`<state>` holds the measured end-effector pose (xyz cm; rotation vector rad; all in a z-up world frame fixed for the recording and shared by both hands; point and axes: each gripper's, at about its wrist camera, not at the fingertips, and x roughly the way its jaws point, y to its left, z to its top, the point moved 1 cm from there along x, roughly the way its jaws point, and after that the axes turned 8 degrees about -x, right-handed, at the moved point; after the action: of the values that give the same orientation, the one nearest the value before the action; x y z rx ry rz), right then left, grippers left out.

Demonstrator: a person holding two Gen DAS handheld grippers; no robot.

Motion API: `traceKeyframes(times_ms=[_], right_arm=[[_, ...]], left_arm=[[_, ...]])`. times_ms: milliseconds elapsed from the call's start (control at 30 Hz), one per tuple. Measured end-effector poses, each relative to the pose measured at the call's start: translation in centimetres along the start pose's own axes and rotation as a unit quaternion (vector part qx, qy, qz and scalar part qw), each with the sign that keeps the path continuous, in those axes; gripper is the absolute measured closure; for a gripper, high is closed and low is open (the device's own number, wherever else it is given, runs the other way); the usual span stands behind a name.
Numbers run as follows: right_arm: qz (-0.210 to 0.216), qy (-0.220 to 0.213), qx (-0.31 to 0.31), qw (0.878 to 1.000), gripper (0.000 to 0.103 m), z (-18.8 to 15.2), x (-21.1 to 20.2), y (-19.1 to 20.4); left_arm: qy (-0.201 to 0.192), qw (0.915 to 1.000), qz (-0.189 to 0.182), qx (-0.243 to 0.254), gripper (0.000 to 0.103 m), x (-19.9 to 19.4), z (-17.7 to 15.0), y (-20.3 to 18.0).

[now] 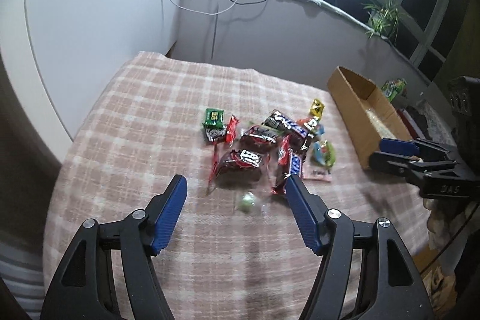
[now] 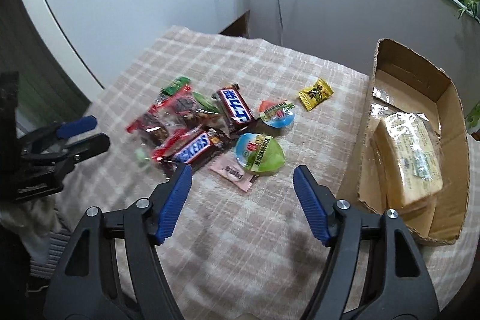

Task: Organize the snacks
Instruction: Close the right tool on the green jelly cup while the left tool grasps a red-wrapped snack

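1. Your left gripper (image 1: 235, 180) hung above the checked cloth (image 1: 144, 116) with its jaws spread wide and nothing between them; its blue pads (image 1: 169, 212) touched no wrapper.
2. Your right gripper (image 2: 243, 171) was likewise spread wide and empty, tilted down over the near edge of the snack pile, just beside the cardboard box (image 2: 450, 98).
3. The only container was that cardboard box, open at the top, lying at the right edge of the cloth with one long wall facing the snacks.
4. Inside it you had clear-wrapped pale yellow packets (image 2: 408, 158), stacked flat against the near end; the far end of the box floor was bare cardboard with a scrap of clear film.
5. Everything else lay loose on the cloth outside the box: two Snickers bars (image 2: 195, 150), several red-and-clear wrapped sweets (image 2: 156, 125), a green packet (image 1: 213, 118), and a small pale green round sweet (image 1: 246, 201) near your left gripper.
6. Nearest the box sat a yellow sachet (image 2: 315, 93), a blue-rimmed jelly cup (image 2: 277, 113), a green jelly cup (image 2: 261, 155) and a pink sachet (image 2: 232, 173) touching that green cup.
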<state>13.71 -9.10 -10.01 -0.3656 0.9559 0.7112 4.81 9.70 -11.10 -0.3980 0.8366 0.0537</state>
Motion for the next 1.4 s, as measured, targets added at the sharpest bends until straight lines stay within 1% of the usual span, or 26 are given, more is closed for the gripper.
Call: traceKeyframes(times_ms=[300,467,633,867,967,1067,1200,1267,1400], right_arm=[[-0.005,0.025,0.005,1.0,0.03,1.0,3.3,-0.5],[-0.015,0.039,0.004,0.999,0.03,1.4,4.8,-0.7],[-0.014,0.05,0.008,0.999,0.03,1.6,6.2,-0.9],[-0.014,0.054,0.009,0.998,0.031,1.7,6.8,-1.0],[-0.011,0.058,0.009,0.998,0.036,1.7,7.1,-1.1],[-0.01,0.06,0.012,0.998,0.038,1.7,7.4,-1.2],[-0.007,0.064,0.014,0.998,0.048,1.5,7.5,-1.3],[-0.007,0.066,0.013,0.998,0.051,1.4,7.6,-1.4],[-0.008,0.065,0.013,0.998,0.052,1.4,7.6,-1.3]], left_arm=[[0.016,0.9998,-0.001,0.006,0.035,2.6,0.3,0.2],[0.027,0.9996,-0.007,0.004,0.035,3.9,0.5,0.3],[0.034,0.9994,-0.011,-0.002,0.035,4.9,0.7,0.4],[0.039,0.9992,-0.01,-0.001,0.035,5.7,0.6,0.4],[0.04,0.9992,-0.007,-0.001,0.035,5.9,0.6,0.4],[0.041,0.9991,-0.004,0.0,0.035,6.3,0.7,0.4],[0.043,0.9991,-0.002,-0.002,0.035,6.8,0.9,0.5],[0.042,0.9991,-0.001,-0.002,0.035,6.8,0.9,0.5],[0.041,0.9992,0.001,0.004,0.035,7.1,0.8,0.3]])
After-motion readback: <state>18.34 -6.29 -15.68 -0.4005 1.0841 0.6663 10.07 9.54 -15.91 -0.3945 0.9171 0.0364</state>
